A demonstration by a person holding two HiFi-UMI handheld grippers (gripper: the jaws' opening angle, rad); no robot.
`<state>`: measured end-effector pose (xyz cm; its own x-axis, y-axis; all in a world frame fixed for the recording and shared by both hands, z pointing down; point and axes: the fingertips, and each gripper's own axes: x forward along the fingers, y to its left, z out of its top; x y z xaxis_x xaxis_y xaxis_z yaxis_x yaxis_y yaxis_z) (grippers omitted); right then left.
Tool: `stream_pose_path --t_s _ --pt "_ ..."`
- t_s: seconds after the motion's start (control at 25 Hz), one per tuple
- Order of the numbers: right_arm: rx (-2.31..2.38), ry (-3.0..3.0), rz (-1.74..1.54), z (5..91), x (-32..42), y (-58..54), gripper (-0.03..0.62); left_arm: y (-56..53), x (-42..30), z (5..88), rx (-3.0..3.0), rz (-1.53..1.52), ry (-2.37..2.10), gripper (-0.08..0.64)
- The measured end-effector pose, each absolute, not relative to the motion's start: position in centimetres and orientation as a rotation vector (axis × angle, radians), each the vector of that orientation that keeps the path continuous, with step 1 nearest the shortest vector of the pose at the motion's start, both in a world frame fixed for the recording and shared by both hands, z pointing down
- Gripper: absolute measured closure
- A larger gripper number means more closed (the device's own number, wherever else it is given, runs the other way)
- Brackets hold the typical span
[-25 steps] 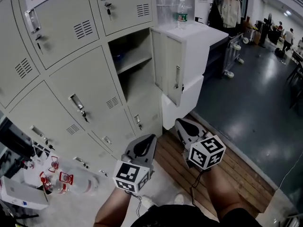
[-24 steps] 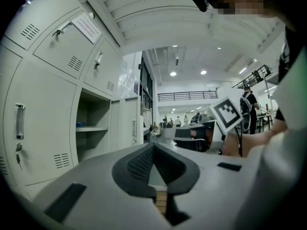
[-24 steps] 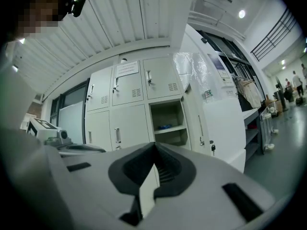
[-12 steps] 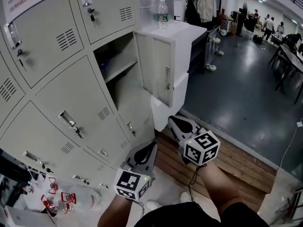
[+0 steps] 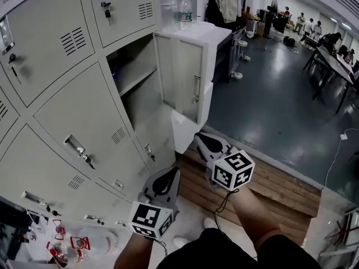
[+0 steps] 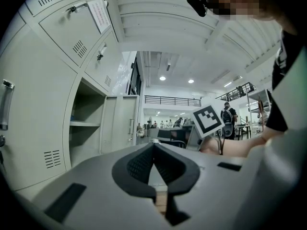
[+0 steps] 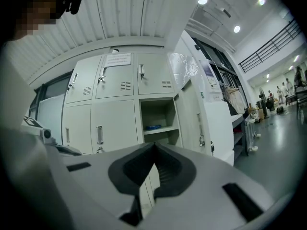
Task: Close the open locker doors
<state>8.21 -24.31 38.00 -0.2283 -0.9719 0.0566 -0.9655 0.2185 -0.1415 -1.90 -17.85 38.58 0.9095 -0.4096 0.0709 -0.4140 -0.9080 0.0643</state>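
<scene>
A bank of grey lockers fills the left of the head view. One locker door [image 5: 179, 77] stands swung out to the right, baring a compartment with a shelf [image 5: 132, 80]. That open door [image 7: 192, 116] and a blue item on the shelf [image 7: 153, 127] show in the right gripper view; the left gripper view has the door [image 6: 119, 128] edge-on. My left gripper [image 5: 168, 177] is shut and empty, low before the bottom lockers. My right gripper [image 5: 203, 142] is shut and empty, just below the open door, apart from it.
A white cabinet [image 5: 216, 35] with a water bottle [image 5: 184, 11] on top stands behind the open door. A wooden pallet [image 5: 280, 186] lies on the floor to the right. Bottles with red labels [image 5: 67, 248] lie at lower left. People stand far off in the hall [image 5: 308, 24].
The head view has swung right and the lockers have slid left in it. Both grippers have drifted a little toward the open door, staying shut.
</scene>
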Motion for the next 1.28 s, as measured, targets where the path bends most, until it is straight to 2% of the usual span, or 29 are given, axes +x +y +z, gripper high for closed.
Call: stream_pose_path --t_s 0.2,0.68,1.28 --pt "-1.928 2.393 -0.227 37.7 8.4 -24.9 0.591 -18.7 -2.7 38.8 2.959 0.077 -0.652 0.555" --pt "-1.920 2.378 -0.195 36.5 12.7 -28.6 0.427 -21.6 -0.5 38.4 2.963 0.091 -0.741 0.555" --pt "-1.897 2.388 -0.248 37.7 20.9 -35.6 0.391 -27.0 6.4 39.0 2.945 0.097 -0.800 0.555"
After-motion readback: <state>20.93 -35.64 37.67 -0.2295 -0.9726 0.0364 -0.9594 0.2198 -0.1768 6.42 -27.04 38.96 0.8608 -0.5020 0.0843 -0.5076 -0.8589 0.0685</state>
